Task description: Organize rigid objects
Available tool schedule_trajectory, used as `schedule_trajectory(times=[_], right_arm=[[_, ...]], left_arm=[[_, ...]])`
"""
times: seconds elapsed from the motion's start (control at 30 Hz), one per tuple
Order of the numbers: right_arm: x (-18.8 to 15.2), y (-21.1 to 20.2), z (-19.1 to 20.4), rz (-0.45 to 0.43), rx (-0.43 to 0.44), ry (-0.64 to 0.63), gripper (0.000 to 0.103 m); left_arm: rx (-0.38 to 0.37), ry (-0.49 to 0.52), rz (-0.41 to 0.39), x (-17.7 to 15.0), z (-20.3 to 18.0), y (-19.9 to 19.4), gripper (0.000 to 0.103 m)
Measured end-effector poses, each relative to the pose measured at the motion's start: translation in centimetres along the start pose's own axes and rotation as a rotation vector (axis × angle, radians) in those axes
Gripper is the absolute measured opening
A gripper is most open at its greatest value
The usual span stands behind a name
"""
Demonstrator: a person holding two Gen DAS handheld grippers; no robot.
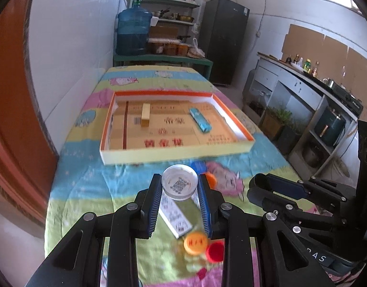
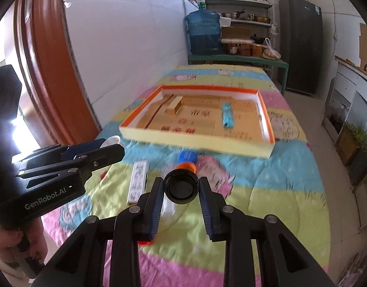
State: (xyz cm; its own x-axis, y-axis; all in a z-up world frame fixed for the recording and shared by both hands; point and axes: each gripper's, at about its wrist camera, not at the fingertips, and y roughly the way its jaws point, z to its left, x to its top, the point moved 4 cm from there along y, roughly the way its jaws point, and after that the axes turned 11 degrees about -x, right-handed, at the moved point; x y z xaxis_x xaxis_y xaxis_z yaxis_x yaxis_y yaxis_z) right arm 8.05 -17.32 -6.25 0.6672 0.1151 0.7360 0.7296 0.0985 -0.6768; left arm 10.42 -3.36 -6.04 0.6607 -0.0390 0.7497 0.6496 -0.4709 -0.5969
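The left tool (image 1: 180, 187) is clamped on a white cap (image 1: 180, 185), the right tool (image 2: 181, 186) on a black cap (image 2: 181, 186); the tray (image 1: 174, 154) at twelve o'clock holds a wooden block (image 1: 145, 114) and blue pack (image 1: 200, 120); an orange cap (image 1: 195, 242), red cap (image 1: 215, 252) and white box (image 1: 175, 218) remain loose on the bench (image 1: 88, 181).

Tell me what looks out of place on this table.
Loose items are scattered on the blanket outside the tray: an orange cap, a red cap and a white printed box. Only a wooden block and a blue packet lie in the tray.
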Motion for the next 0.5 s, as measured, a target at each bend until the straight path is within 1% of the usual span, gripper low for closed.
schedule_trajectory(times=[0.23, 0.5], right_arm=[[3.4, 1.3, -1.3, -0.023, -0.016, 0.02, 0.03], [6.1, 2.9, -1.7, -0.04, -0.023, 0.027, 0.03]], left_arm=[[0.016, -0.01, -0.027, 3.6, 1.1, 0.9, 0.031], [0.066, -0.024, -0.051, 7.1, 2.9, 2.5, 0.031]])
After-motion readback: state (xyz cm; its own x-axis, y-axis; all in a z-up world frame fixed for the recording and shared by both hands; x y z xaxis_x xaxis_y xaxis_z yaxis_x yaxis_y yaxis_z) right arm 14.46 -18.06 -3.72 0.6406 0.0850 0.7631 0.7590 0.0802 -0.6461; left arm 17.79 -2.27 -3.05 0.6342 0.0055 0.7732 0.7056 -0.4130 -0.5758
